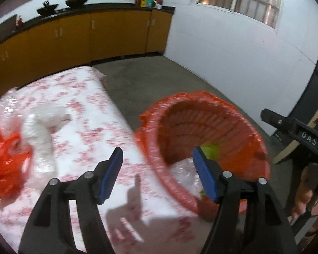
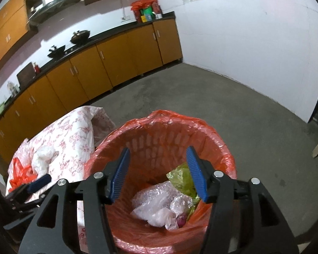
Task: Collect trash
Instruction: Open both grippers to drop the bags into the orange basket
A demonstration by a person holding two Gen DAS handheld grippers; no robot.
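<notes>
We are in a kitchen with orange cabinets (image 2: 125,59) along the far wall and a grey concrete floor (image 2: 233,110). A table under a red-and-white floral cloth (image 1: 91,114) stands at our left, and just beside its right edge sits a basket bin lined with an orange bag (image 2: 214,135), already holding clear plastic wrap (image 2: 159,205) and a green wrapper (image 2: 180,177).

Our right gripper (image 2: 158,173) hovers over the bin's mouth, jaws wide apart and empty. Our left gripper (image 1: 156,171) straddles the line between table edge and bin rim, also wide open and empty.

The trash left to collect lies on the table to the left of both: a crumpled white plastic bag (image 1: 42,131), its long axis running toward and away from us, and an orange plastic bag (image 1: 8,169) just beside it, nearer the left edge. We judge the left gripper is the nearer one and would need to swing leftward.
</notes>
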